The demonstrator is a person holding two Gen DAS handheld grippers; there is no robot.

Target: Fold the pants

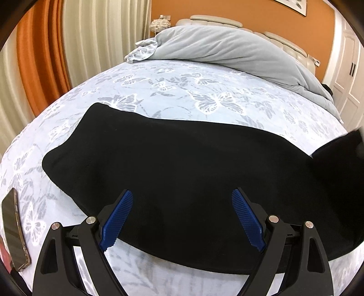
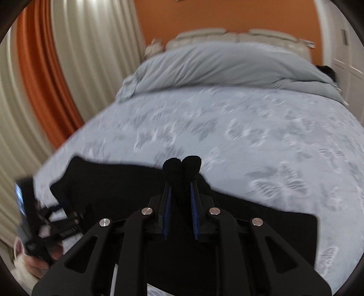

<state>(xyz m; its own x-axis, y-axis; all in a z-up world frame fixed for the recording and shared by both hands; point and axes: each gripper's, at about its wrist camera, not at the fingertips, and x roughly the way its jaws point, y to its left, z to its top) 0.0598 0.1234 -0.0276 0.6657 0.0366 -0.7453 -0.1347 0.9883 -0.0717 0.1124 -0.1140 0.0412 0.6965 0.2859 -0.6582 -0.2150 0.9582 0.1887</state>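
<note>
Black pants [image 1: 182, 164] lie across a bed with a pale butterfly-print sheet [image 1: 182, 86]. My left gripper [image 1: 182, 195] hovers open over their near edge, its blue pads [image 1: 117, 218] wide apart with only flat cloth below them. In the right wrist view my right gripper [image 2: 182, 179] is shut on a bunched fold of the pants [image 2: 183, 166], which sticks out past the fingertips, lifted off the bed. The rest of the black cloth [image 2: 113, 182] trails left and below. At the lower left of that view, a hand holds the left gripper [image 2: 52, 230].
A grey duvet [image 1: 227, 45] is heaped at the head of the bed by a cream headboard [image 1: 216, 20]. A phone [image 1: 13, 230] lies on the sheet at the left. Orange and cream curtains [image 1: 56, 57] hang on the left; a white door [image 1: 345, 66] is at the right.
</note>
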